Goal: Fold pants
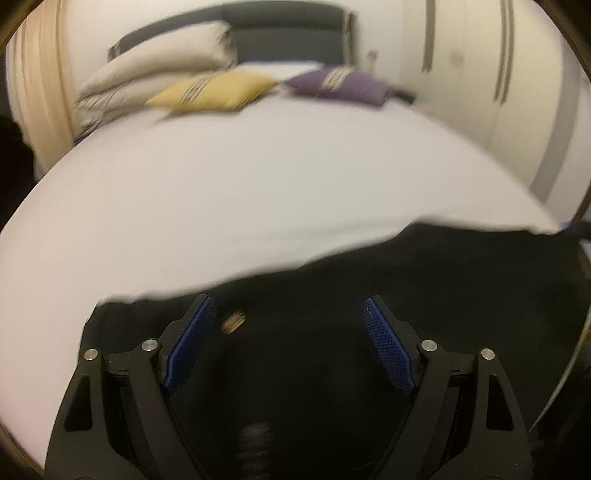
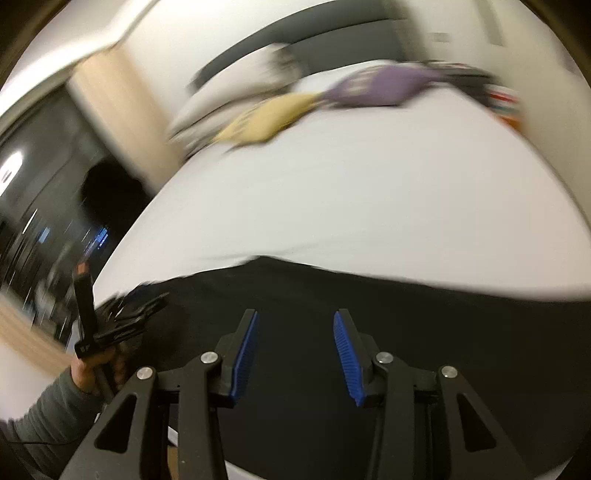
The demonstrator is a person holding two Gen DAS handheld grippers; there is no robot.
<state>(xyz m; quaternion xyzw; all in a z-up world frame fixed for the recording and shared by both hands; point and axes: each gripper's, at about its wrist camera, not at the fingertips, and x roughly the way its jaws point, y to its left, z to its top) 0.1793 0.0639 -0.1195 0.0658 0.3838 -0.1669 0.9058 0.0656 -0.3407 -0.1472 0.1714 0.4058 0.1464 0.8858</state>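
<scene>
Black pants lie spread across the near part of a bed with a white sheet. A brass button shows on them beside my left gripper's left pad. My left gripper hangs just over the pants, open wide, nothing between its blue pads. In the right wrist view the pants fill the foreground. My right gripper is above them with its jaws partly apart and nothing between them. A hand in a grey sleeve holds the left gripper at the pants' left end. Both views are blurred.
A yellow pillow, a purple pillow and a folded cream duvet lie at the head of the bed by a dark headboard. White wardrobe doors stand to the right. The bed's left edge drops to a dark room.
</scene>
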